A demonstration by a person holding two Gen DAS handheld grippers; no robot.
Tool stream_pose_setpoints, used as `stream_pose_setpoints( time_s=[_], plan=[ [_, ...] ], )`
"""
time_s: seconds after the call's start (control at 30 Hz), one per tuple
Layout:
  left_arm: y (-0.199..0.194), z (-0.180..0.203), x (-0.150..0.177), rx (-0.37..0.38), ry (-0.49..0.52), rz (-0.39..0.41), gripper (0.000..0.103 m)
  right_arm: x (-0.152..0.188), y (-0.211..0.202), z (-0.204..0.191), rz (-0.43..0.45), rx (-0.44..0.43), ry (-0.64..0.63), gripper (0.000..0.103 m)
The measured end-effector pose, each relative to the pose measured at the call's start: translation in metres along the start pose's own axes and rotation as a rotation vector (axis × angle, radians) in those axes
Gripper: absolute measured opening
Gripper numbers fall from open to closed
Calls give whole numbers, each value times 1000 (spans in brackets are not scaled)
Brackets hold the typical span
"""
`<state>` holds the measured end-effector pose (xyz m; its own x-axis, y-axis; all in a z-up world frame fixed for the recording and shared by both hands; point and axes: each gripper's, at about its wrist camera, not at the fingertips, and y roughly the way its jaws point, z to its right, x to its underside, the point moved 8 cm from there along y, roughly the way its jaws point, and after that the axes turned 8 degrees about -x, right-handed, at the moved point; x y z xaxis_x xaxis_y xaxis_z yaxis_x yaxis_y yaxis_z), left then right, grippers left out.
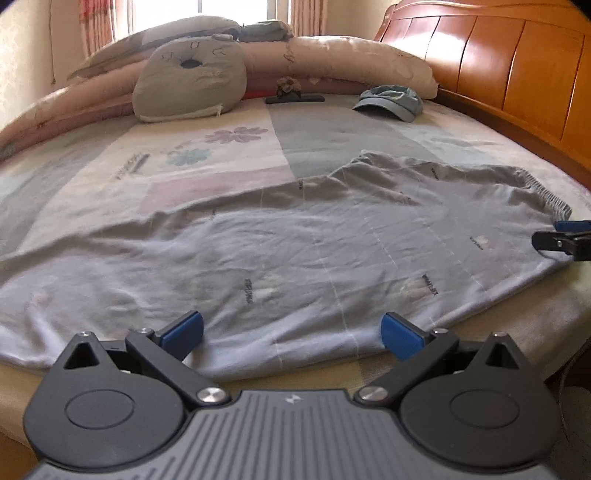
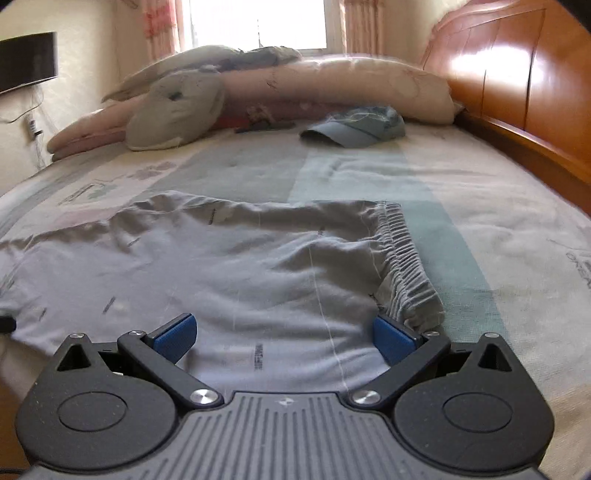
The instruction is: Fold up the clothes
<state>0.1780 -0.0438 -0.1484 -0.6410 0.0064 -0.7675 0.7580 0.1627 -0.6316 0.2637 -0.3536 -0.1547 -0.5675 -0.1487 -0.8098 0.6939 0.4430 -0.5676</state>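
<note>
While spread, trousers (image 2: 258,266), waistband (image 2: 404,254) (right view) — claws wide.

Both low at the near bed edge (image 1: 480,325), close over grey trousers (image 1: 295,240), facing twelve o'clock toward pillows (image 1: 192,85) and window (image 2: 258,22). Left view nearer the legs; right view nearer the waistband (image 2: 402,258). Shared: trousers, cap (image 2: 354,127), headboard (image 1: 498,55) toward two o'clock.

Ahead of the left tool (image 1: 293,334), flat trousers (image 1: 295,236) leave open passage; the right tool (image 1: 561,240) intrudes at far right. Beyond, a cap (image 1: 389,101), cushion (image 1: 190,79) and rolled quilt (image 1: 332,61) block the bed's (image 1: 221,155) far side.
</note>
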Motion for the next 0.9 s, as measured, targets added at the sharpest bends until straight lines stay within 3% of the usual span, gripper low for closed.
stream_pose_setpoints(
  time_s=[0.17, 0.3, 0.4, 0.67, 0.9],
  plan=[
    [-1, 3, -17, 14, 3, 51, 102, 0, 5, -5, -23, 48, -25, 103],
    [17, -7, -5, -5, -53, -29, 102, 1, 6, -6, -15, 59, -33, 103],
    [9, -13, -4, 11, -44, -10, 102, 1, 4, -5, -6, 49, -29, 103],
    [-5, -76, -14, -43, -103, 55, 102, 1, 6, -8, -14, 73, -39, 103],
    [5, -135, 14, -111, -196, -20, 102, 1, 8, -9, -6, 101, -36, 103]
  ],
)
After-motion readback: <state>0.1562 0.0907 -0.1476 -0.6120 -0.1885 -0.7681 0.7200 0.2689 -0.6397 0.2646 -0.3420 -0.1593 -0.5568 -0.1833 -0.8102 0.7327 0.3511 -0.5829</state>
